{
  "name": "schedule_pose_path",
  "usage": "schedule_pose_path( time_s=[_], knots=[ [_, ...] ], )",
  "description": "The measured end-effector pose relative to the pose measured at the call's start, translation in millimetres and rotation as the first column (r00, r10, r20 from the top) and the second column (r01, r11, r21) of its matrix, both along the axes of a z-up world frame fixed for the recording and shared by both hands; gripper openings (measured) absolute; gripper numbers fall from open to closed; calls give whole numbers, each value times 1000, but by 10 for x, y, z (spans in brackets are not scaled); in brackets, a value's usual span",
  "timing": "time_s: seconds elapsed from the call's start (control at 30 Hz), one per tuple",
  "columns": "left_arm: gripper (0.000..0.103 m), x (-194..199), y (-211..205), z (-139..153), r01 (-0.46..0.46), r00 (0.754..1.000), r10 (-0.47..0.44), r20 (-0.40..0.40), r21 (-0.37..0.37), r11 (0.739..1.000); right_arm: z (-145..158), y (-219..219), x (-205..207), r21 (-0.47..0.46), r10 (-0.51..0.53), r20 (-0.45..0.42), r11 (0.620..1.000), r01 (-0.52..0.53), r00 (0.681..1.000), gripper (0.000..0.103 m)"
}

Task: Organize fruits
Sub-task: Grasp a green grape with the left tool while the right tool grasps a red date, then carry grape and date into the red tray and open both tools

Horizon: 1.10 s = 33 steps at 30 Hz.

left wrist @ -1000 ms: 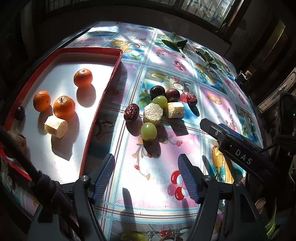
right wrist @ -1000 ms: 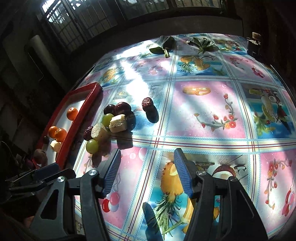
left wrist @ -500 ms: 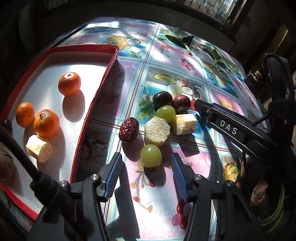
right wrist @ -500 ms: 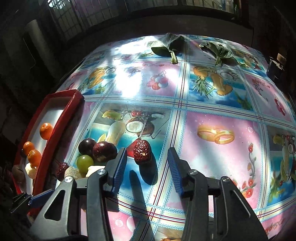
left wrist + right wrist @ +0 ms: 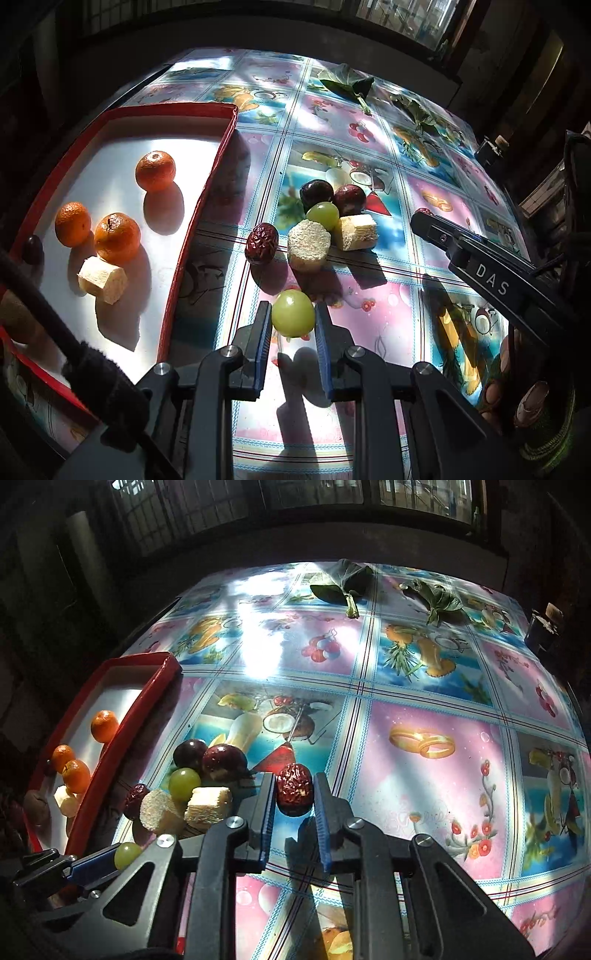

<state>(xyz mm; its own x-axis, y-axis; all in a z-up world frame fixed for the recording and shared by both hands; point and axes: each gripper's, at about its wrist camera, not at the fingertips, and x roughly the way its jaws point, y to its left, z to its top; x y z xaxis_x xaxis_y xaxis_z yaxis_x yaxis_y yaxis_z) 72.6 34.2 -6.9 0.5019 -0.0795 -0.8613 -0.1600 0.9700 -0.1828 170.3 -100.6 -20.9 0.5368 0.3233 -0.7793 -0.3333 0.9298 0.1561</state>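
My left gripper (image 5: 293, 321) is shut on a green grape (image 5: 293, 318), low over the tablecloth. My right gripper (image 5: 294, 794) is shut on a red date (image 5: 294, 789). A pile lies between them: another date (image 5: 261, 243), a green grape (image 5: 323, 213), two dark plums (image 5: 316, 191), two pale cut chunks (image 5: 308, 244). The red tray (image 5: 218, 147) at the left holds three oranges (image 5: 155, 171), a pale chunk (image 5: 102, 279) and a dark fruit (image 5: 32, 249). The tray also shows in the right wrist view (image 5: 147, 698).
Green leaves (image 5: 341, 581) lie at the table's far edge. A small dark object (image 5: 541, 627) stands at the far right corner. The right gripper's body (image 5: 480, 266) crosses the left wrist view at the right. The fruit-print tablecloth (image 5: 424, 709) covers the table.
Both grippers moved forward and closed: the left on the near green grape, the right on the lone red date.
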Motion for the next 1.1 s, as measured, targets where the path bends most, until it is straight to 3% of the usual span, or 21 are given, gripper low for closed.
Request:
schedule_pose_path(
  time_s=[0.17,0.47,0.77,1.1],
  knots=[
    [22,-135,34,133,-21,999,20,28,23,1000,139,-170,-278,90,-17,-5,996,18,1000,22],
    [22,-336,156,265,-64,997,61,53,58,996,335,-167,-665,160,16,8,987,-17,1000,22],
    [22,-474,352,305,-113,992,108,68,81,990,447,57,-935,209,105,5,972,-104,994,22],
    [22,-560,582,299,-159,986,154,70,69,985,487,336,-1055,194,162,10,968,-161,987,22]
  ],
)
